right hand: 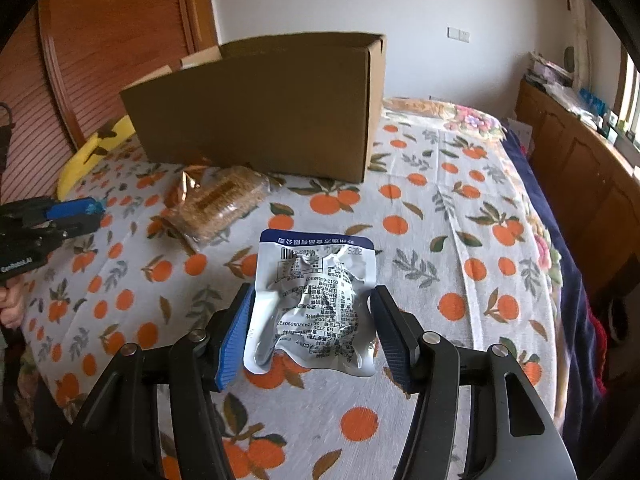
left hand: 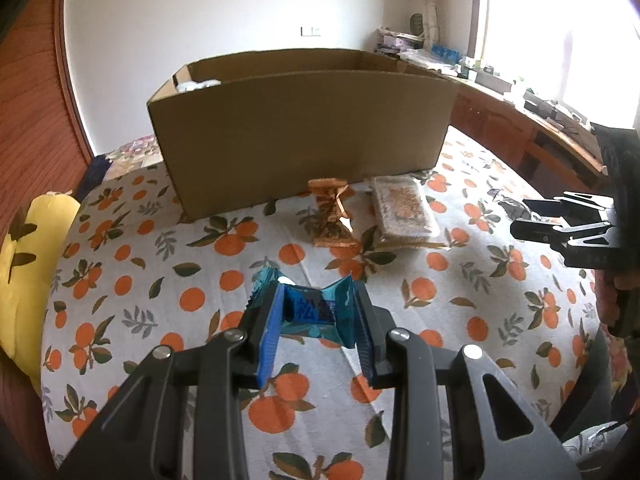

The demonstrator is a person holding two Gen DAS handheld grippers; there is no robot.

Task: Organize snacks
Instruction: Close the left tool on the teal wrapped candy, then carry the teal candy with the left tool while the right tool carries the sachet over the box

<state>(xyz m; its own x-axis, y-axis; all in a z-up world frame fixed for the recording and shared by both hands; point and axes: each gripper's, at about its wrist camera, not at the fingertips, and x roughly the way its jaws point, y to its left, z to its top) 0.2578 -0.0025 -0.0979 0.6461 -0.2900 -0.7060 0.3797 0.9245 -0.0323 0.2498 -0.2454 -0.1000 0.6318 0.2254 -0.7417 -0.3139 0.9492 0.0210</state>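
Nearest, the left gripper (left hand: 318,316) clamps a blue candy wrapper (left hand: 316,312); the right gripper (right hand: 312,320) clamps a silver snack pouch (right hand: 316,300). Farther along the orange-print bedspread (left hand: 160,280), two snack packs (left hand: 404,208) lie against the open cardboard box (left hand: 300,136).

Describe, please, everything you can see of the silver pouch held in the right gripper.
The silver pouch is a flat, crinkled foil-looking packet with rounded corners, a dark blue band along its far edge and dense black print plus a barcode on the side facing the camera, reading upside down. It looks sealed and dented in the middle. The right gripper pinches it by its two side edges between the fingers, holding it lifted above the orange-patterned bedcover, short of the cardboard box.
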